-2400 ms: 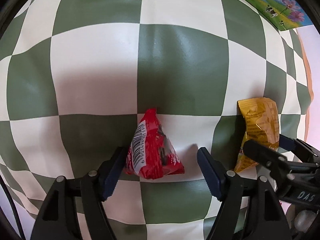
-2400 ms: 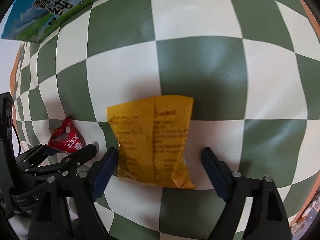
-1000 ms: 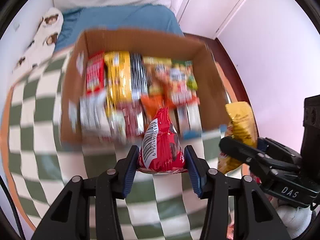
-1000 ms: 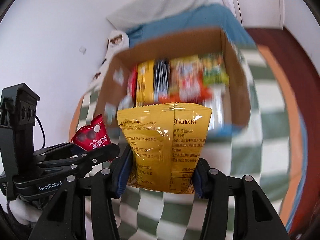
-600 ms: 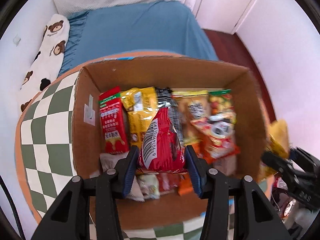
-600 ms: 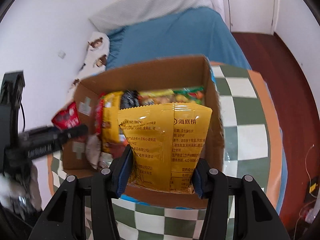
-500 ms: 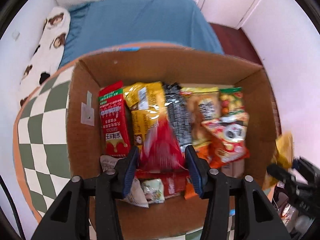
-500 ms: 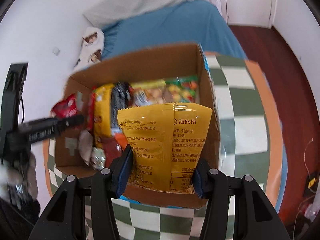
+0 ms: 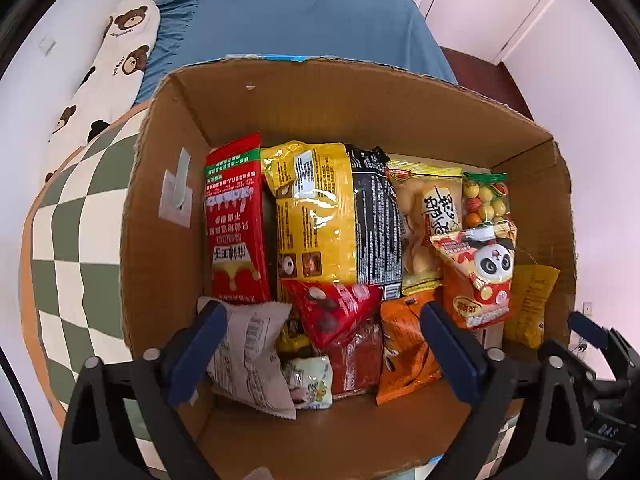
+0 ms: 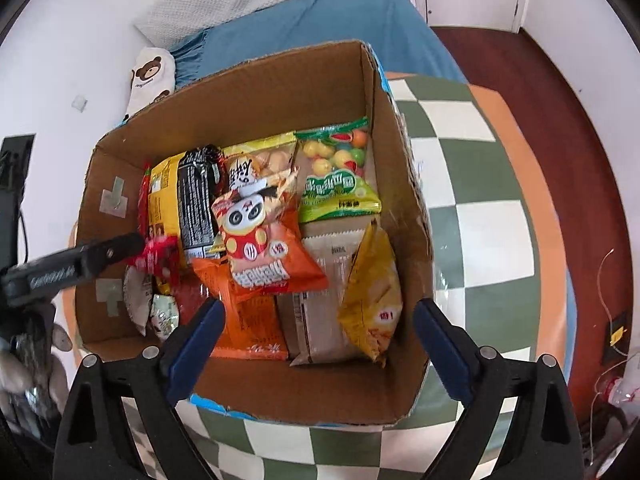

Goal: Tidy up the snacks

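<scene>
Both tools, left (image 9: 322, 350) and right (image 10: 316, 338), had just sprung open and empty over the box (image 10: 304, 388), where the yellow bag (image 10: 370, 292), propped against the wall, could slump and jam later snacks.

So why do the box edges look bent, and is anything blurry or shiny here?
Left wrist view: the fisheye lens bows the cardboard box rim, everything is sharp, and glare streaks the yellow packet. Right wrist view: the same bowing on the checked cloth; only the red packet by the left gripper is smeared by motion.
</scene>
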The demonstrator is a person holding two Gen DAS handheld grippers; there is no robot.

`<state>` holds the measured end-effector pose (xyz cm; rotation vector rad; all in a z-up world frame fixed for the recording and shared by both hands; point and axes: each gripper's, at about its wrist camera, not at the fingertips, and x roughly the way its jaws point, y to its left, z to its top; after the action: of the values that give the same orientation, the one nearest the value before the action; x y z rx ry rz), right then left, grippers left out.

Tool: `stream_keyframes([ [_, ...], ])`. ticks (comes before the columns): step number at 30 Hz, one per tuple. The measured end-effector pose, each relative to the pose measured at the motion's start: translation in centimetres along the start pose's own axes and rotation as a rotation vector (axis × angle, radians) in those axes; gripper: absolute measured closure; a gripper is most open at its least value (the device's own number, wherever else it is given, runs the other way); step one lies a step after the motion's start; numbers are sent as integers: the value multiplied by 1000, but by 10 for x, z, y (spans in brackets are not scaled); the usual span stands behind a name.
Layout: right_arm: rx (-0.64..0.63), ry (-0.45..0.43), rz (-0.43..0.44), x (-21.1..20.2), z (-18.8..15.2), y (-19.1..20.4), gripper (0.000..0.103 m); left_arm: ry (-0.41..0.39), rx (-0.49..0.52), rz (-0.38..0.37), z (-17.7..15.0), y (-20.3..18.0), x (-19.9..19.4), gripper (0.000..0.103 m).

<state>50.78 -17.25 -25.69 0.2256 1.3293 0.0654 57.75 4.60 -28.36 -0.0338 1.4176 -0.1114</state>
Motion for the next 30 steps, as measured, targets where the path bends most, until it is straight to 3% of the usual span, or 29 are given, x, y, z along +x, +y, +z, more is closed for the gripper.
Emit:
stream_keyframes([
  [7, -45, -47, -64, -9, 1, 14, 5, -63, -8, 5, -21, -2, -20, 0],
  [16, -71, -106, -71, -36, -13, 27, 3, -156, 8, 22, -50, -8, -61, 0],
  [20, -107, -172, -82, -69, -33, 37, 3, -219, -4, 19, -73, -10, -90, 0],
  [25, -133, -269, -96, -115, -67, 45, 1, -307, -9, 79, -108, -15, -132, 0],
  [30, -148, -342, -79, -163, -107, 49, 1, -384, -7, 62, -146, -18, -171, 0],
])
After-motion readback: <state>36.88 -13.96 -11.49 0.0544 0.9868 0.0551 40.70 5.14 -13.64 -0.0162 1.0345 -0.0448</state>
